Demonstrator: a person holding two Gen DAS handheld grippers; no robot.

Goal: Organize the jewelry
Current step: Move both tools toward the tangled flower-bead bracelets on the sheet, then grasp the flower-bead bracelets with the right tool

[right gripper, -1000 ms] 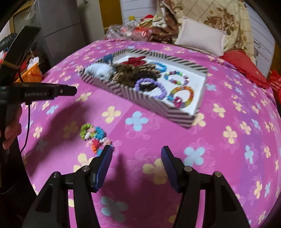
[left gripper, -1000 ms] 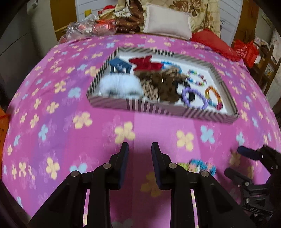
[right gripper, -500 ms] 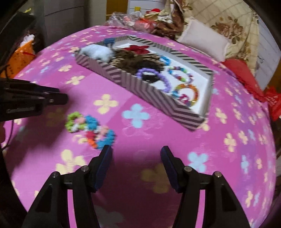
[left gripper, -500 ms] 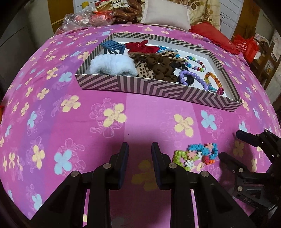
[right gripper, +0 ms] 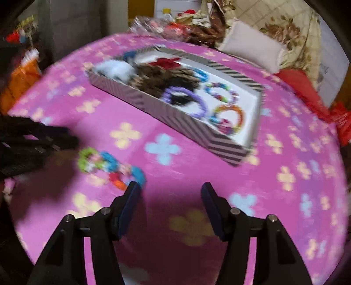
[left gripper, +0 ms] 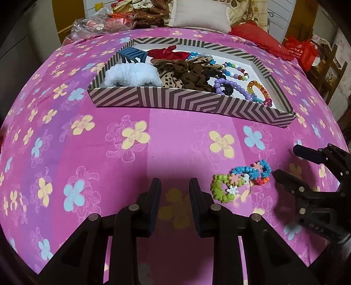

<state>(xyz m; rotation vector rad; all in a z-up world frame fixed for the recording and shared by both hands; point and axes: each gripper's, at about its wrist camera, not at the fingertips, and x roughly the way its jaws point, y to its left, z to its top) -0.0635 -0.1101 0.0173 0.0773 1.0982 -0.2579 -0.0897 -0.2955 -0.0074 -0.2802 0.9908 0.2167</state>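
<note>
A loose cluster of green, blue and orange beaded bracelets (left gripper: 240, 183) lies on the pink flowered cloth, also in the blurred right wrist view (right gripper: 109, 166). A striped box (left gripper: 175, 99) behind it holds scrunchies, a blue hair claw and bead bracelets; it also shows in the right wrist view (right gripper: 186, 122). My left gripper (left gripper: 174, 188) is open and empty, just left of the cluster. My right gripper (right gripper: 170, 190) is open and empty, its left finger at the cluster's near end; it shows from the side in the left wrist view (left gripper: 285, 163).
A pale pillow (left gripper: 199, 15), red cushion (left gripper: 252, 30) and a plastic bag of items (left gripper: 96, 23) lie beyond the box. A red bag (left gripper: 303, 51) and wooden chair stand at right. An orange bag (right gripper: 19, 85) is at left.
Both grippers have moved forward toward the box and the loose bracelets. The right gripper has closed in on the cluster and is still moving, blurring its view. Neither gripper's opening has changed.
</note>
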